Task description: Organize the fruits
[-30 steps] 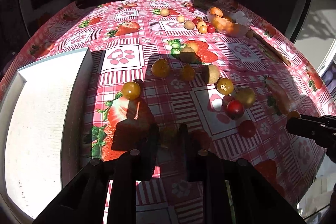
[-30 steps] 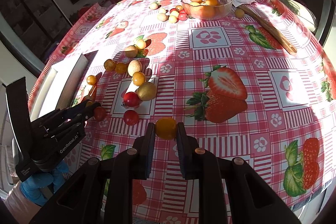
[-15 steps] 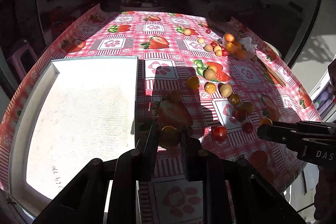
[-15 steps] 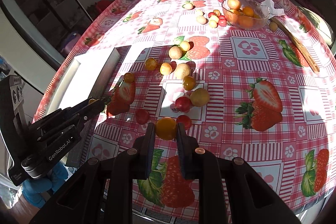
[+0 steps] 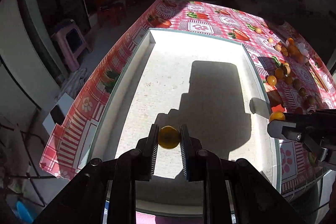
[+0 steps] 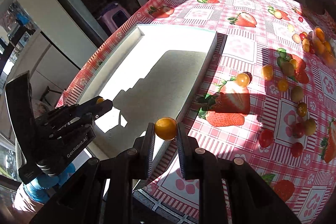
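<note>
My left gripper [image 5: 168,138] is shut on a yellow-orange fruit [image 5: 168,137] and holds it above the floor of the white tray [image 5: 147,49]. My right gripper [image 6: 165,129] is shut on an orange fruit [image 6: 165,128] over the tray's right wall [image 6: 197,81]. It also shows in the left wrist view [image 5: 273,119] with its fruit [image 5: 276,115]. The left gripper shows in the right wrist view [image 6: 103,103] over the tray's near left part. Several loose yellow, red and brownish fruits [image 6: 282,85] lie on the tablecloth to the right.
A glass bowl of orange fruits [image 6: 321,43] stands at the far right of the strawberry-print tablecloth [image 6: 231,1]. A purple stool [image 6: 114,16] stands on the floor beyond the table's left edge. A gloved hand [image 6: 42,184] holds the left gripper.
Both grippers have moved left with their fruits, from over the tablecloth to over the white tray. The left gripper picked its fruit up from the cloth about a second ago.
</note>
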A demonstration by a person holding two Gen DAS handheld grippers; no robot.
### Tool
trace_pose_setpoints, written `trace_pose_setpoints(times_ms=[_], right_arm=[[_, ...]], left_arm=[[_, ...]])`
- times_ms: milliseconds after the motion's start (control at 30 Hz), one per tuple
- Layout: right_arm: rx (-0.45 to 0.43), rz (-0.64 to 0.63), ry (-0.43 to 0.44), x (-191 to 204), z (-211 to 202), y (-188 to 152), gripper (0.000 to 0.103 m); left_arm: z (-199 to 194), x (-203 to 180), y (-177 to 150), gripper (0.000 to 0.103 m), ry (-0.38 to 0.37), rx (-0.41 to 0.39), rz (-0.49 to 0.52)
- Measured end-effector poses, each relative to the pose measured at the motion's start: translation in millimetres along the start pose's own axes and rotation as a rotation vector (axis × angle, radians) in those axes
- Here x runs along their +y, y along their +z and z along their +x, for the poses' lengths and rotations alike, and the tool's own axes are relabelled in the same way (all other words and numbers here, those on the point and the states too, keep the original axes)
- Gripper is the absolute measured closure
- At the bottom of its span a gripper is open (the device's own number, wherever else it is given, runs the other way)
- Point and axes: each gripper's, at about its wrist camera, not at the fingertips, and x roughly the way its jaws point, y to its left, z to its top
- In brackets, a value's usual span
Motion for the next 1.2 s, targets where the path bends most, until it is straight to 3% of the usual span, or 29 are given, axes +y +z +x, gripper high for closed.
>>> trace_pose_setpoints(times_ms=[333, 467, 500, 533, 567, 667, 767, 1000, 1200], right_arm=[[0.125, -0.057, -0.056, 26, 58, 12, 0.08], [0.124, -0.073, -0.073, 29, 62, 15, 0.078], [0.126, -0.073, -0.066, 29, 62, 16, 0.076], [0.126, -0.067, -0.057, 29, 62, 17, 0.068], [0.118, -0.06, -0.048, 28, 60, 18, 0.058], [0.058, -0.042, -0.035, 26, 42, 21, 0.04], [0.003, -0.028, -0.025, 20, 20, 22, 0.032], [-0.061, 0.077, -0.071, -33, -20, 0, 0.029], [-0.098, 0.187, -0.171, -102, -51, -30, 0.029]], left_arm=[[14, 10, -10, 0.081, 0.026, 0.041, -0.003], [14, 10, -11, 0.078, 0.042, 0.035, 0.003], [14, 11, -10, 0.054, 0.063, 0.03, 0.002], [12, 13, -10, 0.024, 0.083, 0.018, -0.004], [9, 14, -11, 0.021, 0.073, -0.008, -0.009], [7, 13, -11, 0.021, 0.075, -0.009, -0.002], [6, 9, -9, 0.021, 0.054, 0.002, -0.008], [-11, -28, 2, 0.021, 0.001, -0.035, 0.039], [-24, -83, 13, 0.021, -0.081, -0.055, 0.123]])
